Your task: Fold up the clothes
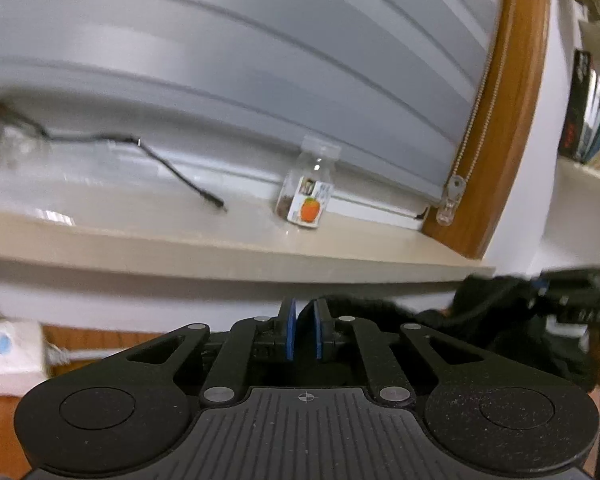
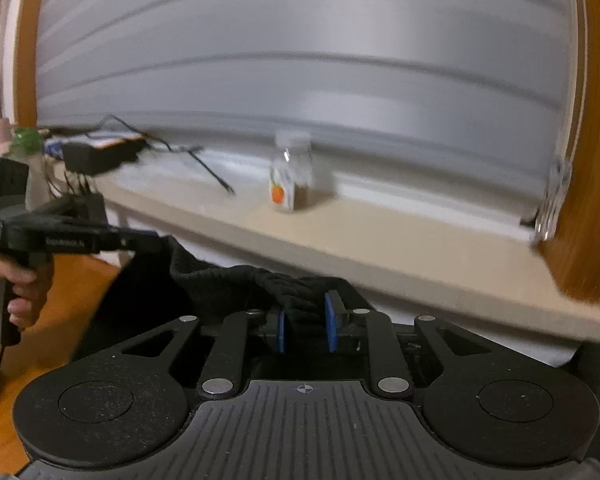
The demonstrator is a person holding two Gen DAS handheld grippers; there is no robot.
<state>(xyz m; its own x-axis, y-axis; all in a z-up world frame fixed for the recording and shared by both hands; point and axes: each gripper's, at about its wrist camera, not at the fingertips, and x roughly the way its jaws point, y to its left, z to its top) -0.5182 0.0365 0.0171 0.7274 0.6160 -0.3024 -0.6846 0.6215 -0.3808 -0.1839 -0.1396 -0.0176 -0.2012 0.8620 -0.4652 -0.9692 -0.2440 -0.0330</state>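
Right gripper (image 2: 305, 325) is pinching a thick fold of the black knit garment (image 2: 220, 276); cloth is hanging ahead and to its left. Left gripper (image 1: 304, 330) is nearly closed, whether on cloth is unclear. Knit looks soft, bulky, droopy; best gripped at hems.

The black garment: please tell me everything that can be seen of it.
The black garment looks like thick knitted fabric, with a cable-like rib near the right gripper, whose blue pads clamp a bunched fold. It is lifted and crumpled, stretching towards the left gripper, which appears to hold its other end. Its overall shape is not visible.
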